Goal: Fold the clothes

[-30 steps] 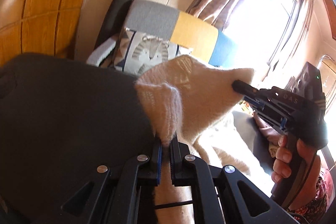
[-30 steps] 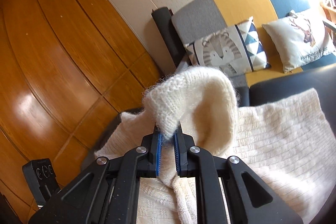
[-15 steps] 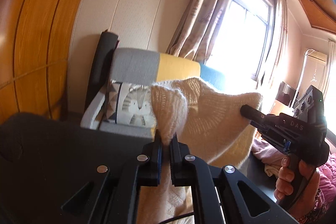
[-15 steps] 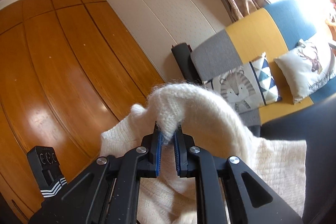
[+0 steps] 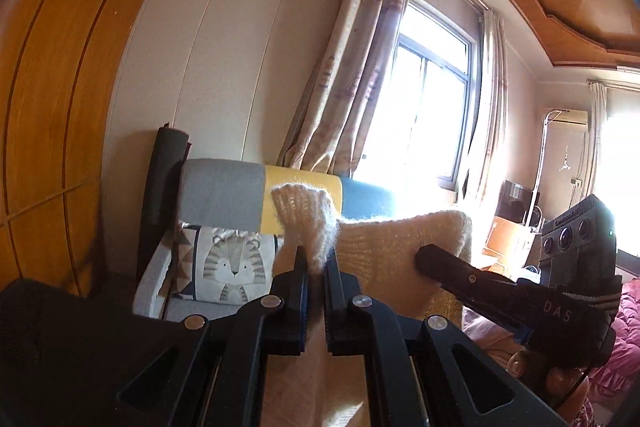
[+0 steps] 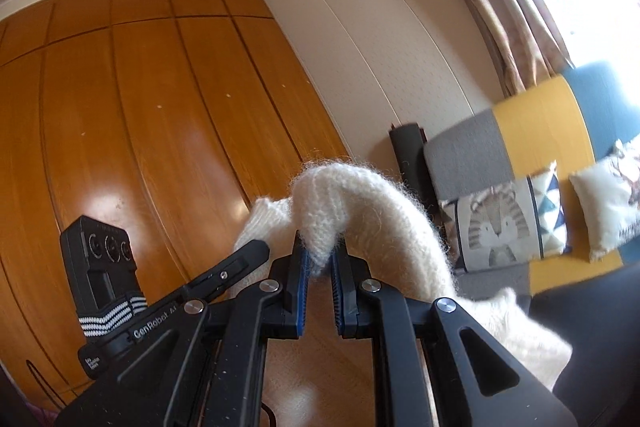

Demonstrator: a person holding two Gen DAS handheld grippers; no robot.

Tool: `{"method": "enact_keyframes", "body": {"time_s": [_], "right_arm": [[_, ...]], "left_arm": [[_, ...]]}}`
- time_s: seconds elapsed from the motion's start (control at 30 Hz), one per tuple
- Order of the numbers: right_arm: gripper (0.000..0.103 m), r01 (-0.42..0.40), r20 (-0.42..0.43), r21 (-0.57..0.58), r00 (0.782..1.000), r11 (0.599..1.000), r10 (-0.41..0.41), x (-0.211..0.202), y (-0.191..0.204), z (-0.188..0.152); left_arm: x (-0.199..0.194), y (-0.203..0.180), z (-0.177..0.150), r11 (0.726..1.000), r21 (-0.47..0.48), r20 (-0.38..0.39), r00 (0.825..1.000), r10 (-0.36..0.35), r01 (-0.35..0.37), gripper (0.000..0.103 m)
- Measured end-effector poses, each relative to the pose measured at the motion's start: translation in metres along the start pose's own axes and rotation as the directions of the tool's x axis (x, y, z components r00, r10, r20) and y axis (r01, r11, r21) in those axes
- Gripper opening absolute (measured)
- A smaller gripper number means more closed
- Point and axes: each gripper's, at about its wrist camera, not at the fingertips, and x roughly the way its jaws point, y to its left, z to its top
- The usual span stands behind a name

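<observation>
While the left wrist view looks toward a sunlit window (image 5: 428, 115), the left gripper (image 5: 316, 267) is pinched tight on a cream knit sweater (image 5: 308, 219) held up before a patchwork sofa (image 5: 224, 195); the right gripper (image 5: 430, 259) grips the far edge; from the right wrist view, its blue pads (image 6: 304, 259) clamp a fuzzy fold of sweater (image 6: 332, 207), the rest trailing down rightward.

cream knit sweater (image 5: 396, 247), grey-yellow-blue sofa (image 5: 248, 191), tiger-print cushion (image 5: 228, 263), orange wood panels (image 6: 140, 99)
</observation>
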Motion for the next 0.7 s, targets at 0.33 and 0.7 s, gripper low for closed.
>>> {"method": "enact_keyframes", "body": {"time_s": [0.33, 0.7], "right_arm": [[0.011, -0.079, 0.088, -0.070, 0.992, 0.994, 0.085, -0.016, 0.046, 0.027], [0.011, -0.144, 0.161, -0.185, 0.971, 0.972, 0.174, -0.048, 0.103, 0.034]], "left_arm": [[-0.033, -0.026, 0.057, 0.996, 0.039, 0.118, 0.989, -0.083, 0.079, 0.005], [-0.069, -0.058, 0.088, 0.978, 0.126, 0.209, 0.959, -0.190, 0.166, 0.006]]}}
